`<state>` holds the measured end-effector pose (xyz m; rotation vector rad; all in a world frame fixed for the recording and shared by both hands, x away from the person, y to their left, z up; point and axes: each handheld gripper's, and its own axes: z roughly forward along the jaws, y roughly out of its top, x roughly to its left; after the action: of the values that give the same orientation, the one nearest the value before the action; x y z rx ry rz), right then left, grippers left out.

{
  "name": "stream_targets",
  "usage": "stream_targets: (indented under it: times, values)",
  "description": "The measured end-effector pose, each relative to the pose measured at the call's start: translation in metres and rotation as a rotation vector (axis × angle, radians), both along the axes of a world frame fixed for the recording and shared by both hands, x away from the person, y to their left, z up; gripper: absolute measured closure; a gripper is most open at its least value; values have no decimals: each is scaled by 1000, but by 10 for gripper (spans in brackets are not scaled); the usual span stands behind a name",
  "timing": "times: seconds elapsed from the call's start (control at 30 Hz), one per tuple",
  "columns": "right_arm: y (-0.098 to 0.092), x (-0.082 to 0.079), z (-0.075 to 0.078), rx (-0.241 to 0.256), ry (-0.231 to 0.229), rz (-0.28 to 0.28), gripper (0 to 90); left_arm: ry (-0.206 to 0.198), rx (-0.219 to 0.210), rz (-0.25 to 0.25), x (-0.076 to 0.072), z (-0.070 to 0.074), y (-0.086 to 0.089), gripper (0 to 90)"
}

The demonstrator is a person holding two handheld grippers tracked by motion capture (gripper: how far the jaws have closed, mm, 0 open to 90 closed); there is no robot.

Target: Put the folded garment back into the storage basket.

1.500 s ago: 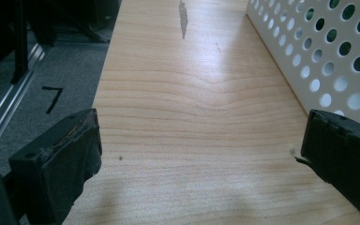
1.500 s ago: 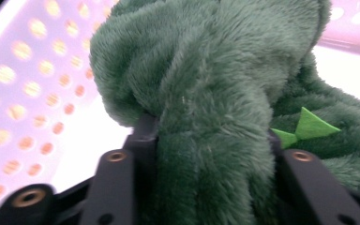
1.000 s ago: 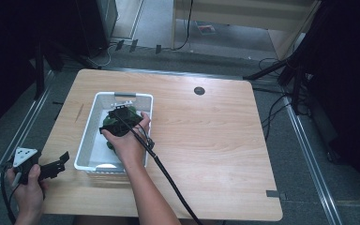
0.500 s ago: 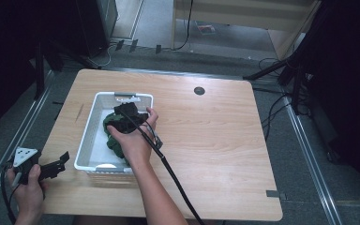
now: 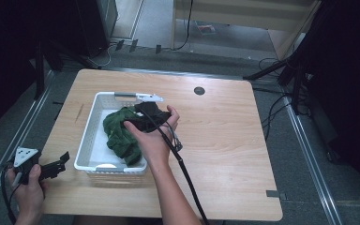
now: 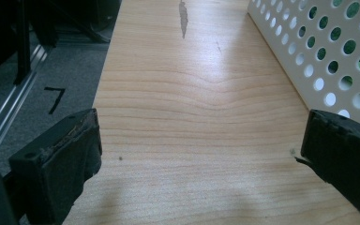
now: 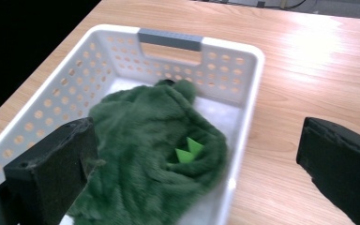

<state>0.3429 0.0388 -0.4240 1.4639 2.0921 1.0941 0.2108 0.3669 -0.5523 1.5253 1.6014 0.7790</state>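
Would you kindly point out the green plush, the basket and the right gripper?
Green plush (image 7: 145,154): right gripper view, furry middle.
Basket (image 7: 168,39): right gripper view, grey handle.
Right gripper (image 7: 192,183): right gripper view, between its open jaws.

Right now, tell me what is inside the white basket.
The white basket holds a green plush cloth with bright green bits showing. Bare floor shows near the handle end; whatever lies beneath the cloth is covered.

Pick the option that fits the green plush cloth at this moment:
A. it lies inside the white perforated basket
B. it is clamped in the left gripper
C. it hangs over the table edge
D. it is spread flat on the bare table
A: the green plush cloth is bunched inside the white basket, with the right gripper open over it.
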Motion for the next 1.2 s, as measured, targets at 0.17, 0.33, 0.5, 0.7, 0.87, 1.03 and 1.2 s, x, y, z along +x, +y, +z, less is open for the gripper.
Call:
stream_targets:
  times: [0.17, 0.33, 0.5, 0.7, 0.87, 1.03, 1.2]
  values:
    - [-22, -1, 0, 10, 1, -16, 0, 1, 3, 1, 0, 0, 0, 0]
    - [-43, -3, -1, 8, -12, -42, 0, 2, 5, -1, 0, 0, -1, 0]
    - [-67, -4, -3, 17, -15, -81, 0, 3, 6, -2, 0, 0, -1, 0]
    - [-93, -6, -7, -1, -22, -109, 0, 2, 3, -3, 0, 0, 0, 0]
    - [-119, -10, -14, -9, -23, -142, 0, 3, 7, -4, 0, 0, -1, 0]
    - [-144, -15, -22, -5, -21, -174, 0, 3, 7, -6, -1, 0, -1, 0]
    - [-169, -22, -31, -6, -26, -203, 0, 4, 16, -8, 0, 0, -2, 0]
